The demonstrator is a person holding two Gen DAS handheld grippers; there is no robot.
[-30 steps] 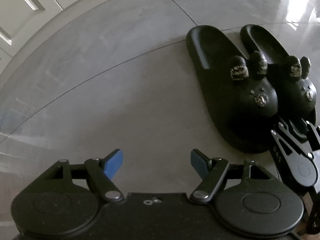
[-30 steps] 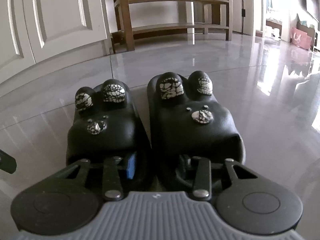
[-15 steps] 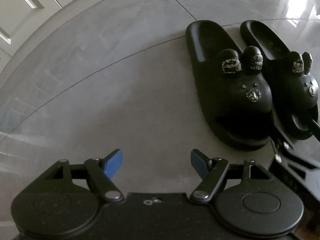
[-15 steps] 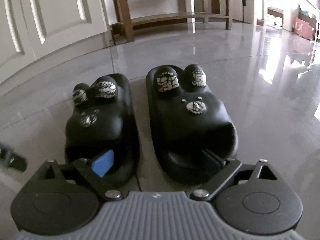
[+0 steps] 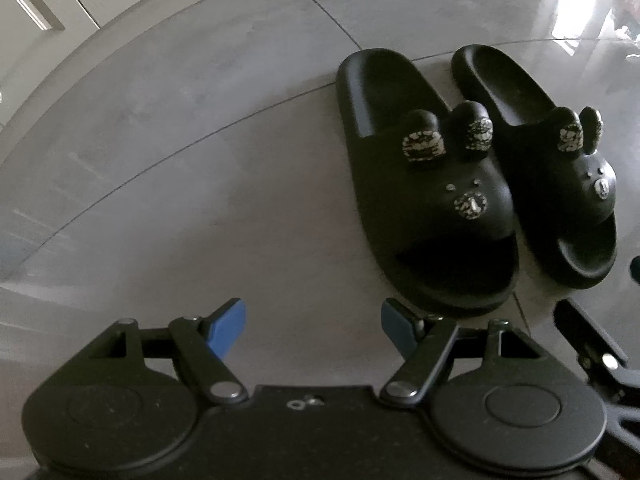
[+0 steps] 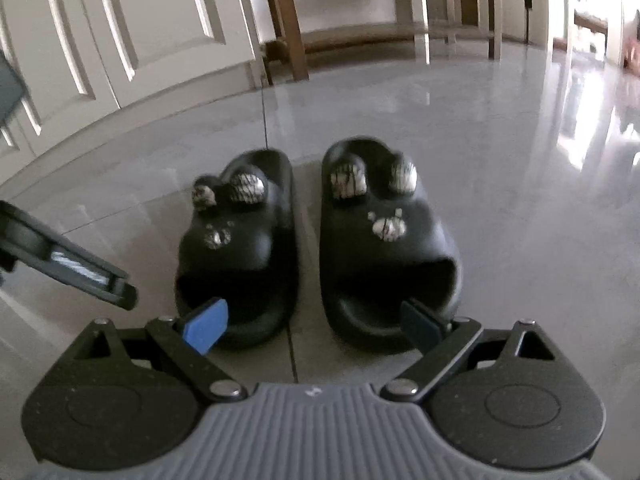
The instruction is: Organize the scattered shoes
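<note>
Two grippers: both in shot, both carrying nothing.
Right gripper [image 6: 312, 326]: nearest the lens in the right wrist view, raised over the floor just short of the slippers' toe ends; its fingers have just been opening and now stand spread wide, and between them only the toe ends of the pair and the strip of floor between those show.
Right fingers [image 6: 206, 326]: blue pads, each in front of one toe opening; I cannot tell whether they touch the slippers.
Left gripper [image 5: 312, 330]: fingers well apart, bare floor between them, pointing steeply down, off to the left of the pair.
Left gripper, seen from the right wrist: a dark piece pokes in at the left edge [image 6: 68, 258], near the left slipper, not touching it.
Floor [image 5: 168, 184]: glossy grey tile, grout lines crossing it, bright window glare on the far right.
Left slipper [image 6: 240, 248]: black slide with two speckled ears and a small snout, flat on the floor, toe end nearest.
Right slipper [image 6: 384, 240]: its match, just beside it, parallel, a narrow gap between them, toes level.
Pair from the left wrist: left slipper [image 5: 424, 184] close by on the right, right slipper [image 5: 560, 168] beyond it.
Doors [image 6: 120, 28]: pale panelled, far left.
Rack [image 6: 384, 12]: wooden shelves at the far wall, well apart from the pair; what sits on top is too blurred to name.
</note>
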